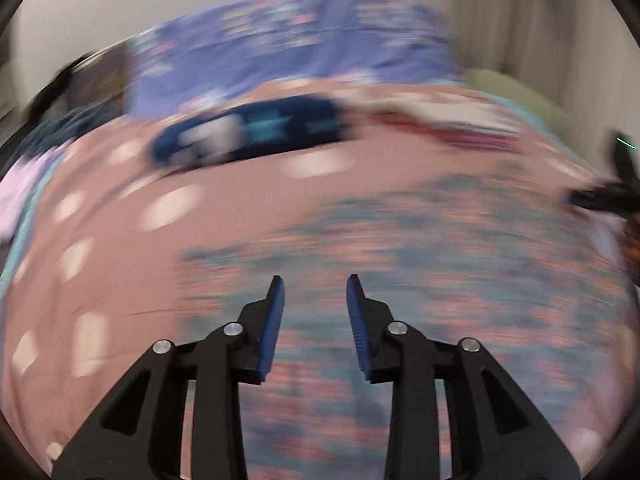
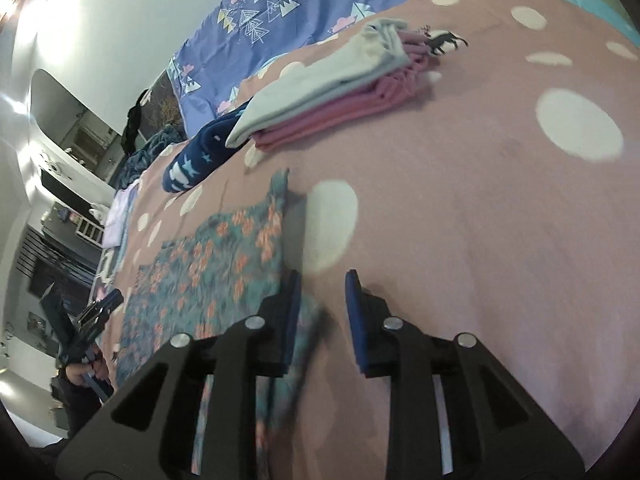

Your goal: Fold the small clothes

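Observation:
A teal garment with pink flowers lies flat on the pink dotted bedspread. My right gripper hovers over its right edge, jaws apart; a blurred bit of that edge lies between them, not pinched. In the blurred left wrist view the same floral garment spreads under my left gripper, which is open with nothing between its blue pads. The left gripper, held by a hand, shows at the garment's far side. The right gripper shows at the right rim.
A folded stack, grey on pink, sits further up the bed, with a navy star-patterned piece beside it. A purple patterned cover lies against the wall. Shelves and furniture stand off the bed's left side.

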A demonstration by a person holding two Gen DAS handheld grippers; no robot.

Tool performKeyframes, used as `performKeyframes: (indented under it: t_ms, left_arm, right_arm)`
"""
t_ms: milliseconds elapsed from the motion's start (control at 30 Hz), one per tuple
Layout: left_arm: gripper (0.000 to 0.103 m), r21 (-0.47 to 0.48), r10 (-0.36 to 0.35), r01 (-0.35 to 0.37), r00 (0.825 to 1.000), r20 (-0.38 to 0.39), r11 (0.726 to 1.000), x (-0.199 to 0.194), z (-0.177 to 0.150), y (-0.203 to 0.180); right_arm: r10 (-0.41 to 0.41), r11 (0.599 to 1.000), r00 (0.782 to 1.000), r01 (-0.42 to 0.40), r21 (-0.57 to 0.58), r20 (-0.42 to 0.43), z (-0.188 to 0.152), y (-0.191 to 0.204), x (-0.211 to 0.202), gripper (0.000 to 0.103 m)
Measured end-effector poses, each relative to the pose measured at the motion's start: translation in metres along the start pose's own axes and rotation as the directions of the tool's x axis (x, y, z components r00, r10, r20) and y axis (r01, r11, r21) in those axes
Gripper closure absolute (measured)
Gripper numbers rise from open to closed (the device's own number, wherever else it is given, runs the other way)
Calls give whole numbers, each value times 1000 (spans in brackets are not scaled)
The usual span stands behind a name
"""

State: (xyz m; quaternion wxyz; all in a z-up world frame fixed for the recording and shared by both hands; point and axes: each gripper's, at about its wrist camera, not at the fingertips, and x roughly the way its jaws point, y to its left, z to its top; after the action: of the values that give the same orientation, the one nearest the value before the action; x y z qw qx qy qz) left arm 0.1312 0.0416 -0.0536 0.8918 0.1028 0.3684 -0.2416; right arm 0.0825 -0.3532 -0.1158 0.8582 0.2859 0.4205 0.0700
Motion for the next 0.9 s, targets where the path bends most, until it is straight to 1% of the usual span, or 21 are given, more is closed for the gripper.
performKeyframes:
  t_ms: [67, 133, 200, 233, 267, 333, 367, 433, 467, 500, 567, 600, 633, 667, 700, 733, 767, 800, 833, 867, 900]
  left_arm:
    - [63, 106, -106, 103, 994, 19, 989, -12, -1, -59]
    - [59, 226, -225, 220, 974, -1, 949, -20, -9, -130]
    - [50, 284, -302, 297, 953, -29, 912, -23, -17, -179]
    - [49, 307, -333, 332, 942, -49, 892, -23, -21, -199]
    - [49, 349, -354, 359, 932, -78, 866, -23, -27, -225]
    - [49, 422, -332, 341, 938, -97, 840, -21, -38, -259]
    - [49, 467, -310, 322, 945, -105, 824, -19, -44, -275]
    - [49, 503, -290, 306, 950, -114, 808, -18, -47, -285]
    - [49, 504, -283, 300, 952, -112, 810, -19, -47, -287]
    - [49, 493, -280, 296, 954, -109, 818, -20, -44, -285]
    - [49, 442, -281, 292, 955, -92, 848, -24, -33, -273]
    - [49, 389, -285, 290, 956, -71, 874, -28, -26, -258]
    - [49, 348, -284, 286, 957, -59, 893, -29, -22, -248]
    - [49, 297, -281, 284, 958, -53, 912, -28, -18, -236]
    - [49, 265, -277, 281, 959, -54, 922, -26, -16, -228]
    - [49, 220, -256, 263, 965, -60, 939, -22, -14, -217]
    - [49, 193, -225, 234, 972, -68, 953, -18, -14, -210]
    - [49, 172, -190, 202, 978, -82, 964, -12, -14, -202]
    - [49, 155, -169, 183, 981, -96, 971, -6, -15, -195]
    - [49, 140, -158, 172, 982, -108, 975, -3, -17, -190]
    - [49, 125, -144, 159, 982, -123, 979, 1, -19, -186]
  right_arm:
    - [29, 1000, 1000, -30, -7, -10, -9, -1, -4, 81]
    - [45, 999, 999, -45, -18, -22, -16, 0, -5, 81]
    - [52, 998, 998, -52, -19, -29, -23, -4, -9, 81]
    - [52, 998, 998, -52, -17, -31, -26, -6, -9, 81]
    - [53, 999, 998, -53, -13, -31, -30, -8, -12, 81]
    - [71, 997, 997, -72, -5, -31, -37, -12, -19, 81]
    - [87, 996, 996, -88, -14, -30, -42, -11, -24, 81]
    - [127, 990, 991, -129, -63, -33, -55, -6, -39, 81]
    - [151, 984, 988, -154, -87, -38, -62, -3, -47, 81]
    - [187, 974, 981, -192, -120, -45, -73, 2, -56, 80]
    - [259, 943, 963, -269, -194, -75, -95, 11, -71, 76]
    - [278, 930, 957, -290, -224, -87, -104, 14, -75, 71]
    - [297, 914, 950, -313, -259, -99, -112, 19, -79, 64]
    - [318, 891, 941, -337, -303, -114, -122, 24, -82, 61]
    - [324, 878, 939, -345, -331, -119, -126, 28, -83, 51]
    - [320, 874, 940, -340, -347, -117, -127, 29, -82, 41]
    - [313, 873, 943, -332, -358, -113, -127, 31, -80, 39]
    - [314, 873, 942, -336, -355, -118, -125, 31, -74, 39]
    - [325, 871, 936, -352, -342, -136, -123, 31, -66, 44]
    - [329, 869, 931, -364, -335, -157, -123, 33, -58, 55]
    - [334, 864, 924, -378, -331, -185, -122, 34, -52, 92]
